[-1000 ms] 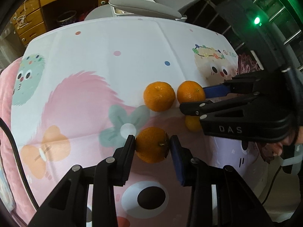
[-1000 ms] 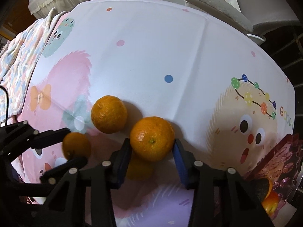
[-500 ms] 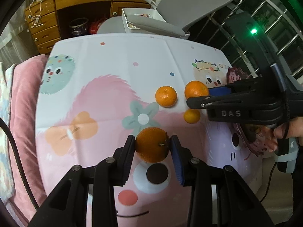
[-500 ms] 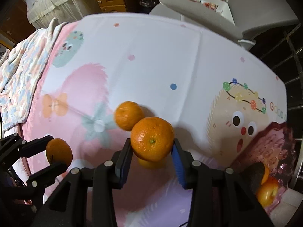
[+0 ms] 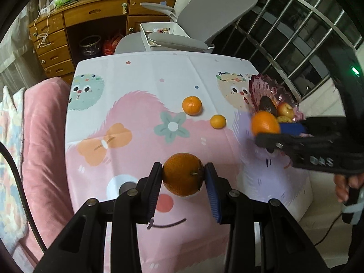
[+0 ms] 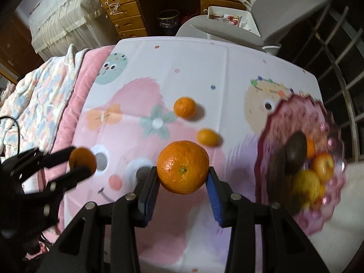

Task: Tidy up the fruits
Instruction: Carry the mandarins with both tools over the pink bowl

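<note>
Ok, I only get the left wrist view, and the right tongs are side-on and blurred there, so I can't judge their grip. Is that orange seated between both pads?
Observer: Yes. In the right wrist view the orange sits between both pads of the right tongs, clamped across its middle, with the stem end towards the camera.
Operator: Is it over the bowl yet?
Observer: It seems not. It shows against the tablecloth, with the pink bowl off to its right in that view.
Operator: Anything hidden behind the dark fruit?
Observer: A small orange fruit is tucked behind the dark fruit, next to the apple.
</note>
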A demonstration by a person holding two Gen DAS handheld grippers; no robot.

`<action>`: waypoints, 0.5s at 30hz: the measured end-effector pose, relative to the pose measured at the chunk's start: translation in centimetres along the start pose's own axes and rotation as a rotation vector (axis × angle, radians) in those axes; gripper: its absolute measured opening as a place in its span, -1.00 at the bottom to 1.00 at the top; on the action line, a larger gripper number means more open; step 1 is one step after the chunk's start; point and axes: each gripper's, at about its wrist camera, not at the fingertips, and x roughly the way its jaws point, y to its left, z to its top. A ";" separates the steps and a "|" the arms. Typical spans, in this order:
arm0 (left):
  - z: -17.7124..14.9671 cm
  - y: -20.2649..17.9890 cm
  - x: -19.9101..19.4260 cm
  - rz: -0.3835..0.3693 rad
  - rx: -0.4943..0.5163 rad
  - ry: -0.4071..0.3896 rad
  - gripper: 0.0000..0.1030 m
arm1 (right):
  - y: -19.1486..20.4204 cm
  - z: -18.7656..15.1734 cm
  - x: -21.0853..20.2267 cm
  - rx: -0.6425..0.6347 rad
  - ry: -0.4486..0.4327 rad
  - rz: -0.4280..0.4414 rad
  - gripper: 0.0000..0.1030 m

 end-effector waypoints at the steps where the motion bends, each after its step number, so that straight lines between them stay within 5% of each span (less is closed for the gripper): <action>1: -0.2 -0.2 -0.4 0.001 0.003 0.000 -0.29 | -0.1 -0.6 -0.4 0.011 -0.002 0.003 -0.20; 15: 0.2 -9.1 -2.7 -0.045 0.099 -0.014 -0.29 | -6.4 -8.3 -6.8 0.203 -0.063 0.000 -0.20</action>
